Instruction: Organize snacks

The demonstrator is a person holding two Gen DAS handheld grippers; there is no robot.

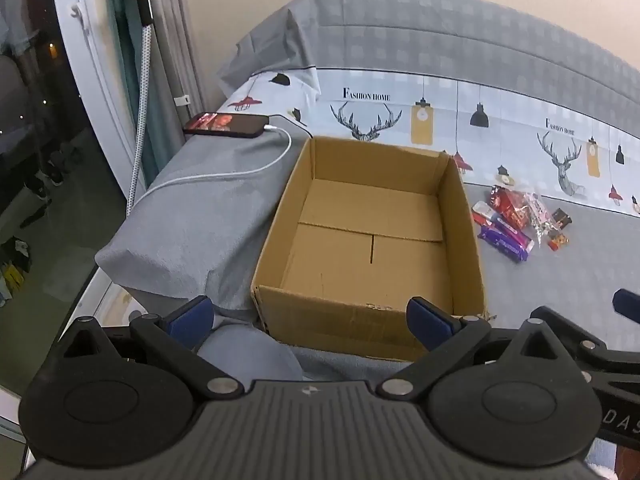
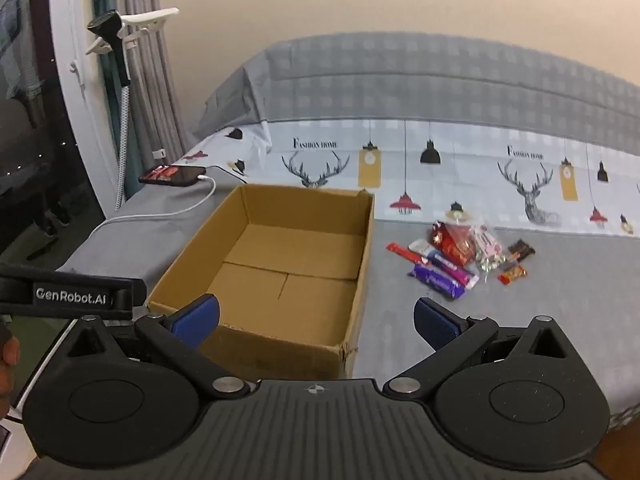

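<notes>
An open cardboard box [image 1: 460, 216] [image 2: 362, 248] with nothing inside sits on a grey bed cover. To its right lies a small pile of snacks [image 1: 516, 216] [image 2: 460, 256]: a purple bar [image 2: 436, 281], a red bag [image 2: 452, 242], a thin red stick [image 2: 404, 253] and small dark and orange pieces. My left gripper [image 1: 310, 316] hovers open over the box's near wall, nothing between its blue pads. My right gripper [image 2: 318, 318] is open too, above the box's near right corner, short of the snacks.
A phone [image 1: 226, 123] [image 2: 174, 175] on a white charging cable [image 1: 224, 174] lies on the cover left of the box. Curtains and a dark window stand at the far left. A printed pillow band and grey headboard cover run behind. The left gripper's body [image 2: 68, 292] shows at the right wrist view's left edge.
</notes>
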